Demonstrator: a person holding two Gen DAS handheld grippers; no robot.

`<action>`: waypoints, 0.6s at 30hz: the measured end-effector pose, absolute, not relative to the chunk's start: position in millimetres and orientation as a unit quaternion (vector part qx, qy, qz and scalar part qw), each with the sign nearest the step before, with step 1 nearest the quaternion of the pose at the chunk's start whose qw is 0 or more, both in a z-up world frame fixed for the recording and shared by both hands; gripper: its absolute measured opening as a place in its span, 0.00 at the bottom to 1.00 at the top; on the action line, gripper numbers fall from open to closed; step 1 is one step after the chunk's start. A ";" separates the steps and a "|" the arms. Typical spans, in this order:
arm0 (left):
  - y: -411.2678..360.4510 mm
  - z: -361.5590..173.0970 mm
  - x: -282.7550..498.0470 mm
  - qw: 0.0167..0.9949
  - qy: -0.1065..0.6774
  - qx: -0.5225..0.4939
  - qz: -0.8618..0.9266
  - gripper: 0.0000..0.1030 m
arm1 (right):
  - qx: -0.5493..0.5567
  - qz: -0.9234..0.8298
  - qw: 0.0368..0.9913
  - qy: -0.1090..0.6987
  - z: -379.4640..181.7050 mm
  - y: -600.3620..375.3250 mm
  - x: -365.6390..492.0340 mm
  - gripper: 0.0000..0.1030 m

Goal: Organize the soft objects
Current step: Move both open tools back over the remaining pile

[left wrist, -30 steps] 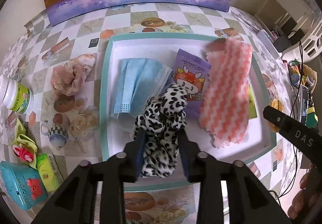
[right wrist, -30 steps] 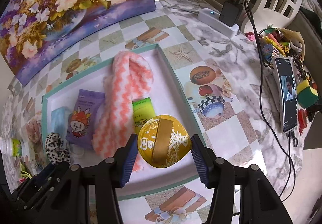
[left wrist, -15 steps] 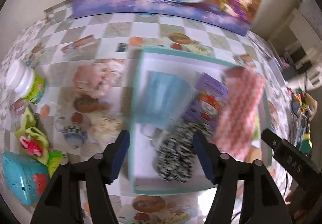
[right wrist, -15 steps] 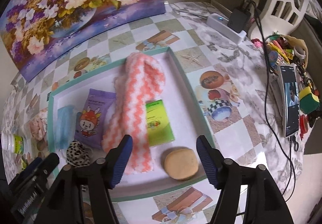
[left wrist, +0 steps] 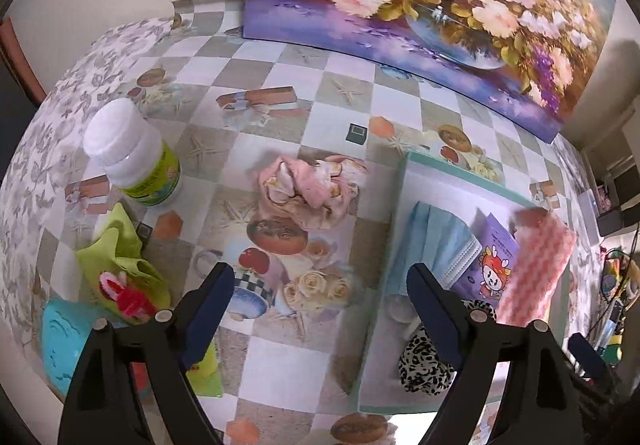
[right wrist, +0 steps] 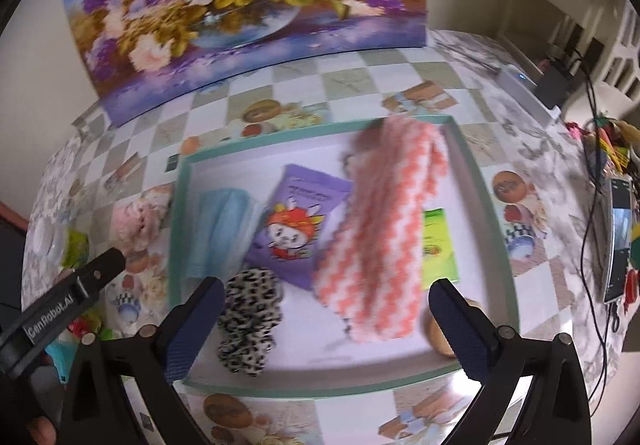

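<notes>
While both tools gape empty, left tool [left wrist: 320,285] faces pink scrunchie [left wrist: 312,191] on bench left of tray [left wrist: 394,205]. Judged next: reach, close on it, carry into tray.

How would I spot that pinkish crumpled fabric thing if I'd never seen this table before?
Start at the teal-rimmed tray on the checkered tablecloth and look just outside its left edge. There, lying on the cloth between the tray and the white-capped bottle, is the pink scrunchie. It is the only soft pink-and-cream ruffled bundle outside the tray; the leopard-print scrunchie lies inside.
</notes>
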State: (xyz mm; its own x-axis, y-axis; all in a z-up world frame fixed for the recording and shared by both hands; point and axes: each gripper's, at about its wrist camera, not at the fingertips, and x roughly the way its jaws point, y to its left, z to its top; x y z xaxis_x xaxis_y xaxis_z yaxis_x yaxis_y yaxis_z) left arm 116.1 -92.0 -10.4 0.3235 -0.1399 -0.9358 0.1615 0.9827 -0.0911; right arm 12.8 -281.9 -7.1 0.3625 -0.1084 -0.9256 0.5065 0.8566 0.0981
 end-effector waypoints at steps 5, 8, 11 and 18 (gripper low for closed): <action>-78.4 1.1 120.8 0.814 0.572 0.031 -0.095 0.86 | 0.180 -0.178 0.811 0.527 -1.1 -267.1 16.9 1.00; -67.7 6.2 124.2 0.816 0.569 0.047 -0.091 0.86 | 0.180 -0.171 0.814 0.525 1.4 -259.9 19.1 1.00; -54.9 9.6 127.2 0.815 0.570 0.059 -0.086 0.86 | 0.178 -0.163 0.818 0.523 3.8 -249.9 22.9 1.00; -13.9 12.9 135.6 0.814 0.574 0.063 -0.060 0.86 | 0.158 -0.111 0.818 0.542 -4.5 -211.4 37.3 1.00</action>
